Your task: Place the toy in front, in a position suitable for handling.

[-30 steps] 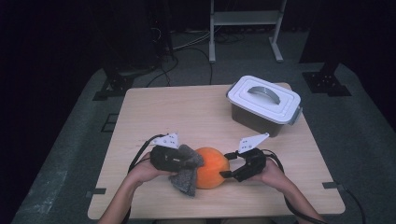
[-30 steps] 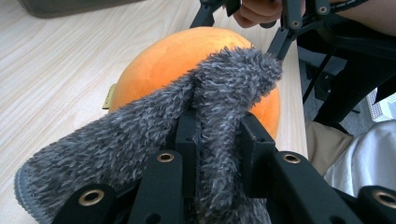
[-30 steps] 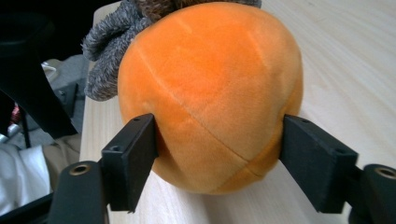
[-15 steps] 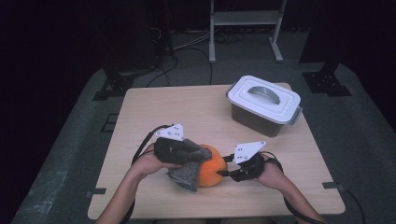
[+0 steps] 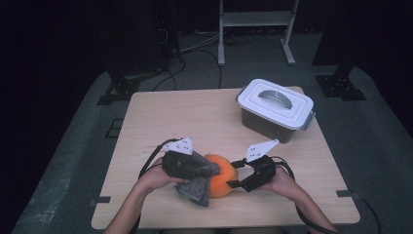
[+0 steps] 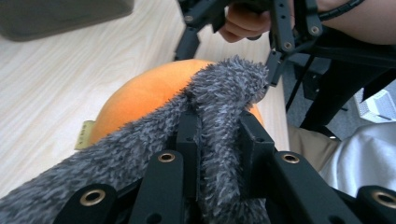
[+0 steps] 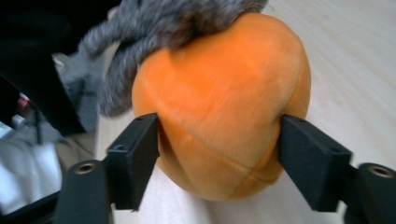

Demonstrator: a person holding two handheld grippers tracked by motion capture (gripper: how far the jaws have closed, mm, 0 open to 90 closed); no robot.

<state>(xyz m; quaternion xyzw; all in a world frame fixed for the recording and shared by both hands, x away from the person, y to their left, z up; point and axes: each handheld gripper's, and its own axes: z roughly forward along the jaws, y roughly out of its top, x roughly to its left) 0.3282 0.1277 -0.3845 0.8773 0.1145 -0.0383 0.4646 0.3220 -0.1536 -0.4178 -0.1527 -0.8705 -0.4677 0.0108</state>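
An orange plush ball (image 5: 223, 178) rests near the table's front edge. A grey fuzzy cloth (image 5: 195, 190) lies over its left side and top. My left gripper (image 5: 209, 170) is shut on a fold of the cloth (image 6: 224, 88), pinched between its jaws (image 6: 219, 121) right against the ball (image 6: 140, 98). My right gripper (image 5: 234, 175) comes in from the right. Its jaws have just been opening, with the ball (image 7: 219, 84) between them. Its pads (image 7: 135, 154) still press on the ball's two sides (image 7: 219, 140).
A grey lidded box with a handle (image 5: 275, 107) stands at the back right of the wooden table (image 5: 185, 117). Cables trail from both grippers toward the front edge. A dark floor and a metal stand lie beyond the table.
The cloth has shifted slightly over the ball as the left gripper rose a little and came back. The right gripper stays at the ball's right side.
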